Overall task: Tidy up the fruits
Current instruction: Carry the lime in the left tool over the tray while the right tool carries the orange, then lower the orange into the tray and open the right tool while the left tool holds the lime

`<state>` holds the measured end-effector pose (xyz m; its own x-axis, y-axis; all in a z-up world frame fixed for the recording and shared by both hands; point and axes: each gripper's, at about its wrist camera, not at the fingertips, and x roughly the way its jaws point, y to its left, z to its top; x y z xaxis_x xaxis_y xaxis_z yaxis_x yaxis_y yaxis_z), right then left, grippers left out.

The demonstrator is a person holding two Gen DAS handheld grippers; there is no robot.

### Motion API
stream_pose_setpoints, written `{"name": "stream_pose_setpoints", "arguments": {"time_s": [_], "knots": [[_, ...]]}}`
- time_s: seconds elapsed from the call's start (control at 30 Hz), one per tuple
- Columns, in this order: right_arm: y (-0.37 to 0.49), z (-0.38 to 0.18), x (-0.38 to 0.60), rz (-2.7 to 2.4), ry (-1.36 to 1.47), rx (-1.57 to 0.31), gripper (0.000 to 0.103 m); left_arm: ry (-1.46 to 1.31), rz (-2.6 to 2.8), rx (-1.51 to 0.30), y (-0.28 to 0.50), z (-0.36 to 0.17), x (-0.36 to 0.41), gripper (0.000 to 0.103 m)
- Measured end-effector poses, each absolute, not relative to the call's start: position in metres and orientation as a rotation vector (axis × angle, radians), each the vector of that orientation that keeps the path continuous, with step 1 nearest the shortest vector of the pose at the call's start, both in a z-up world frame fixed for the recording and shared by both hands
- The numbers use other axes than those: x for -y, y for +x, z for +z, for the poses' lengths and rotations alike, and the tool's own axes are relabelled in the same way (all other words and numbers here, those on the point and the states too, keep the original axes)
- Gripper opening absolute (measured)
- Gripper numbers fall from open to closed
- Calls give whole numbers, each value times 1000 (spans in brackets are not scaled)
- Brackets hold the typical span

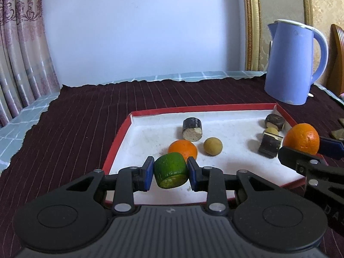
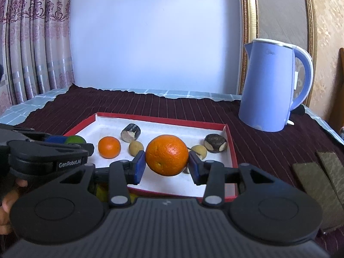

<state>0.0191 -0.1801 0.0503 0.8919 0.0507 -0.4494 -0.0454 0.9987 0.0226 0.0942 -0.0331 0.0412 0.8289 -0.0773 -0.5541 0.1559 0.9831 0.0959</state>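
Dark ribbed cloth (image 1: 75, 116) covers the table under a red-rimmed tray (image 1: 120, 137). My left gripper (image 1: 171, 172) pinches a cut green fruit (image 1: 171, 169) and my right gripper (image 2: 166, 167) clamps a large orange (image 2: 166, 154), both above the tray. A smaller orange (image 2: 109, 147), round tan fruits (image 2: 135, 148) and dark cut pieces (image 2: 130, 132) already lie inside, so I judge the sorting well along, with these two not yet set down.

Fruits in and above the red-rimmed tray (image 1: 120, 135)

We see a cut green fruit (image 1: 171, 170) and a large orange (image 2: 166, 155) lifted above it; inside lie a small orange (image 2: 109, 147), two tan round fruits (image 2: 135, 148), and dark-skinned cut pieces (image 2: 130, 134).
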Motion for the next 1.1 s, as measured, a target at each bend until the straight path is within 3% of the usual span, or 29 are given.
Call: {"name": "stream_pose_setpoints", "arguments": {"time_s": [1.1], "knots": [[69, 54, 196, 1, 27, -476, 40, 206, -103, -588, 131, 38, 62, 32]]}}
